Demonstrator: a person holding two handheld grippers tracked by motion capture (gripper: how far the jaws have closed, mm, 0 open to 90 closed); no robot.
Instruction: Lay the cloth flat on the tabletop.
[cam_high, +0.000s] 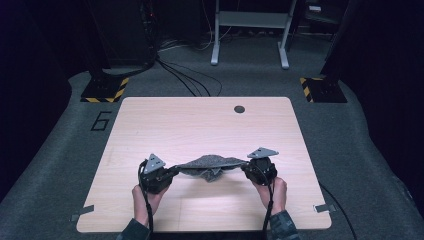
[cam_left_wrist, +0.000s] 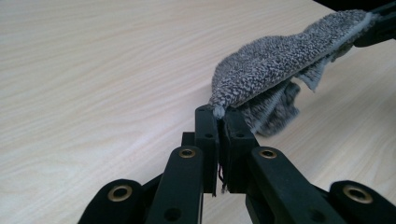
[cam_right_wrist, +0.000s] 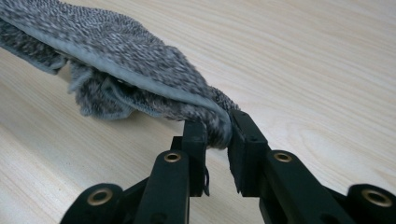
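A grey speckled cloth with a pale hem hangs stretched between my two grippers, just above the light wooden table. Its middle sags and touches the tabletop. My left gripper is shut on the cloth's left corner; in the left gripper view that corner is pinched at the tips of the left gripper. My right gripper is shut on the opposite end, and the right gripper view shows a thicker bunch of cloth clamped in the right gripper.
A dark round hole lies near the table's far edge. Tape strips mark the near corners. Beyond the table lie carpet, cables, a metal frame and two hazard-striped feet.
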